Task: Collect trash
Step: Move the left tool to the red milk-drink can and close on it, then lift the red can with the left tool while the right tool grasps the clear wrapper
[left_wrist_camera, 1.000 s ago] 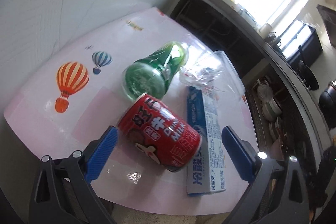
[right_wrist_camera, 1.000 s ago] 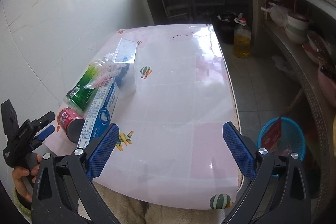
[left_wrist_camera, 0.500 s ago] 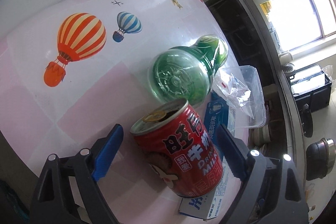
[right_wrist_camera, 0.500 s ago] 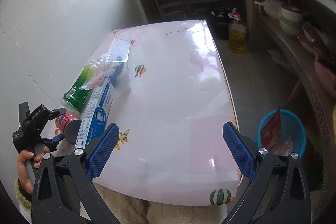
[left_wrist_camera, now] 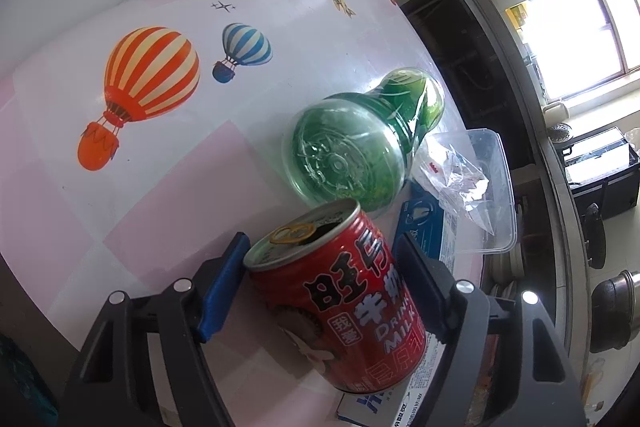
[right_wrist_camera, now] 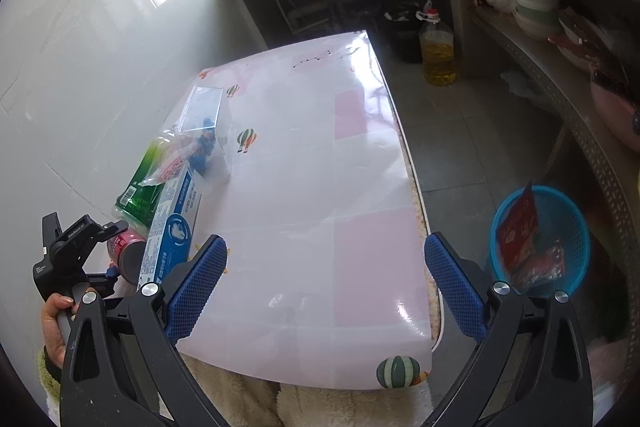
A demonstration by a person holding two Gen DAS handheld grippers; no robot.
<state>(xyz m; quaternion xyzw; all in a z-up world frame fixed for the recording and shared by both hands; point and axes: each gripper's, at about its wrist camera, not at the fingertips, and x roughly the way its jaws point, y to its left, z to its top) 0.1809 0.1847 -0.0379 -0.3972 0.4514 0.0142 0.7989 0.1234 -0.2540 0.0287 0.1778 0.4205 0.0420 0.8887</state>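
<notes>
Left wrist: blue fingers closing around cylindrical red can

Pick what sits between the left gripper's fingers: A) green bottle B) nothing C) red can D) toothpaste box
C: the red can lies between the left gripper fingers as its jaws close; the green bottle lies beyond it and the toothpaste box off to one side.

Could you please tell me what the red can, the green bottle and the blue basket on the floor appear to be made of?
Red can: likely thin metal with glossy printed paint; it has a silvery rim and a pull tab. Green bottle: translucent green plastic, judging by its moulded base pattern. Blue basket: apparently matte moulded plastic, with a see-through lattice wall.
</notes>
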